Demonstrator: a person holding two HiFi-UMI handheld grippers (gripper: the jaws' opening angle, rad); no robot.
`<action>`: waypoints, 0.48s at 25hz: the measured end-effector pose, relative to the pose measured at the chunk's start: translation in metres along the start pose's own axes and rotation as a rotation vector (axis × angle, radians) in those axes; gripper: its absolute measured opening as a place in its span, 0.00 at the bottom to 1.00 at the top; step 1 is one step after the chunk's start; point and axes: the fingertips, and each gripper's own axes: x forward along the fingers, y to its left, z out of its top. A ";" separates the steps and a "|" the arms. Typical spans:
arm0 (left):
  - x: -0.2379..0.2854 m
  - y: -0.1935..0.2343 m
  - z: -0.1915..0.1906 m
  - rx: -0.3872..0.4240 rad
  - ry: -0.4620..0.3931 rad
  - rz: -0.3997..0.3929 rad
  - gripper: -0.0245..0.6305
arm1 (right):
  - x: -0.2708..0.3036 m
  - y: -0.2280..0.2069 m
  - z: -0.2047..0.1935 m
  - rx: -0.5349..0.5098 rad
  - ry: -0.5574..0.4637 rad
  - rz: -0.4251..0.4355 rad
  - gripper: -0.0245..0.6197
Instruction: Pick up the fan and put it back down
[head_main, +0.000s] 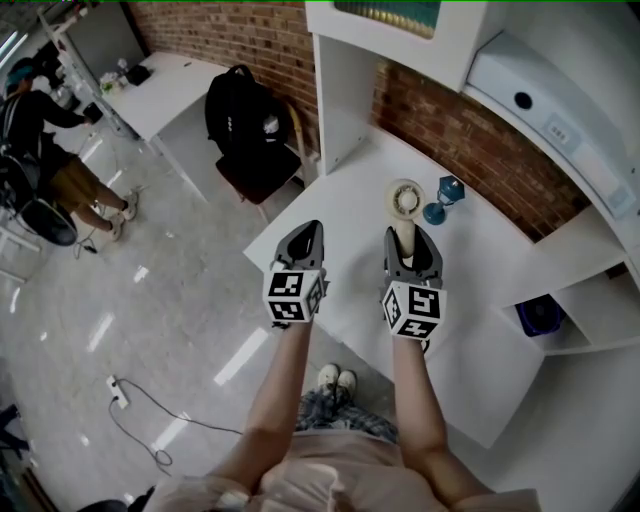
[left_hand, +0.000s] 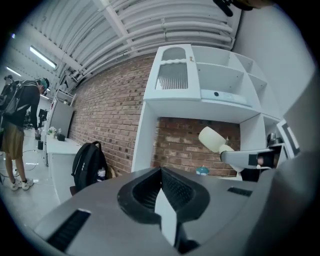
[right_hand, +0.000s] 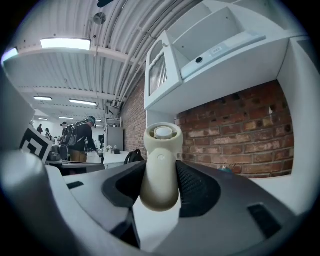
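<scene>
A cream hand-held fan (head_main: 406, 199) hangs above the white desk (head_main: 470, 340), its round head pointing away from me. My right gripper (head_main: 408, 240) is shut on the fan's handle. In the right gripper view the fan (right_hand: 160, 165) stands upright, and the black pads (right_hand: 192, 187) press on both sides of the handle. My left gripper (head_main: 305, 238) hovers level beside it on the left, shut with nothing in it. From the left gripper view, the fan (left_hand: 215, 140) and the right gripper show at the right, beyond my left gripper (left_hand: 161, 175).
A small teal ornament (head_main: 443, 198) stands on the desk by the brick wall, just right of the fan. White shelving (head_main: 600, 300) holds a blue bin (head_main: 540, 315) at the right. A black backpack (head_main: 245, 110) sits on a chair to the left. A person (head_main: 50, 150) stands far left.
</scene>
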 end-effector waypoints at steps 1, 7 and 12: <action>0.003 0.001 -0.004 -0.002 0.009 0.000 0.08 | 0.005 -0.001 -0.007 0.001 0.018 0.000 0.35; 0.035 0.007 -0.036 -0.011 0.074 -0.008 0.08 | 0.043 -0.010 -0.059 0.019 0.145 0.001 0.35; 0.060 0.010 -0.073 -0.041 0.154 -0.013 0.08 | 0.071 -0.016 -0.117 0.032 0.289 -0.003 0.35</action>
